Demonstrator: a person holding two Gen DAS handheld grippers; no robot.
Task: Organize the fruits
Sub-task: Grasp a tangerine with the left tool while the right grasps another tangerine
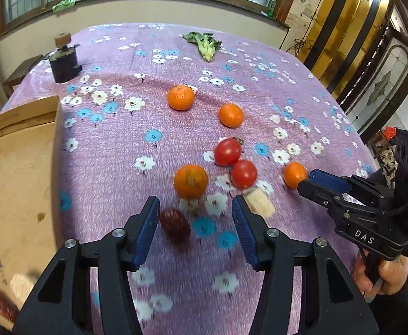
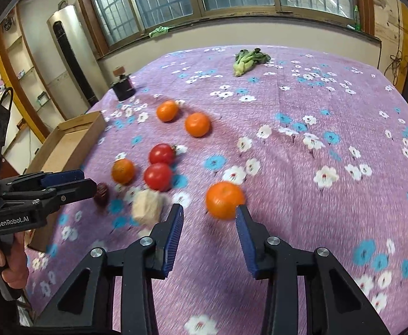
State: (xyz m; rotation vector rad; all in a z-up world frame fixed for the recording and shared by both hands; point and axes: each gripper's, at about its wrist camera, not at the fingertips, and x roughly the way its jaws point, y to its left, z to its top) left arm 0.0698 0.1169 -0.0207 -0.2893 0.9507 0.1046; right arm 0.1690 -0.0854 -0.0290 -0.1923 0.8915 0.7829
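Several oranges and two red tomatoes (image 1: 227,152) (image 1: 243,174) lie on the purple flowered tablecloth. My left gripper (image 1: 195,210) is open, low over the cloth, with a dark red fruit (image 1: 174,224) just inside its left finger and an orange (image 1: 190,181) just ahead. My right gripper (image 2: 209,217) is open; an orange (image 2: 224,200) sits just ahead of its tips, against the right finger. In the right wrist view the tomatoes (image 2: 162,154) (image 2: 158,176) and the dark red fruit (image 2: 102,192) lie to the left.
A cardboard box (image 1: 17,167) (image 2: 67,142) stands at the table's left edge. A pale wooden block (image 1: 259,202) (image 2: 146,206) lies between the grippers. A leafy green vegetable (image 1: 204,44) and a dark object (image 1: 64,64) sit at the far side.
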